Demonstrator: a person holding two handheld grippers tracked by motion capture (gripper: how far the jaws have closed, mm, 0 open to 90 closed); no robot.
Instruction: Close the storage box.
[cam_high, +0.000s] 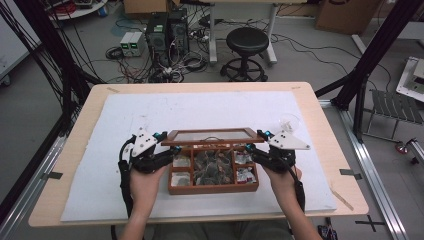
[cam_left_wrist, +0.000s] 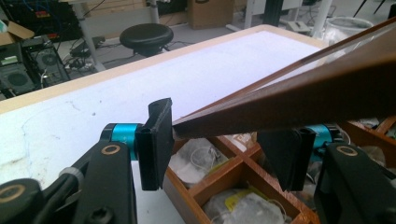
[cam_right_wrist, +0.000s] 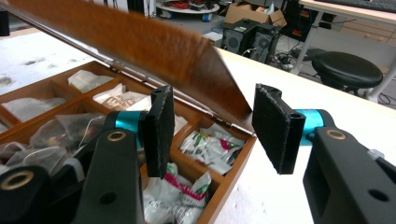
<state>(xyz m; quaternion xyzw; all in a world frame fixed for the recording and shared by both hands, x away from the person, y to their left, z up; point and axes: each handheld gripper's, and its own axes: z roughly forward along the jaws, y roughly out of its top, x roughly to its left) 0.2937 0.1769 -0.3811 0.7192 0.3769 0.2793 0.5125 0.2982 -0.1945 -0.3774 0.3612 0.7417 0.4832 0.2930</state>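
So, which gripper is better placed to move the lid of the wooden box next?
Probably the left gripper. Its jaws already sit on both sides of the lid corner, one pad touching the edge. The right gripper also brackets its corner, but with visible gaps beside both pads.

Varnished wood, matt black pads

The box (cam_high: 213, 187) and its lid (cam_high: 212, 135) are smooth reddish-brown wood with a glass pane; the tongs' pads (cam_right_wrist: 158, 130) look rough and matt; the worktop (cam_high: 320, 115) is pale wood under a white, slightly scuffed sheet (cam_high: 125, 120).
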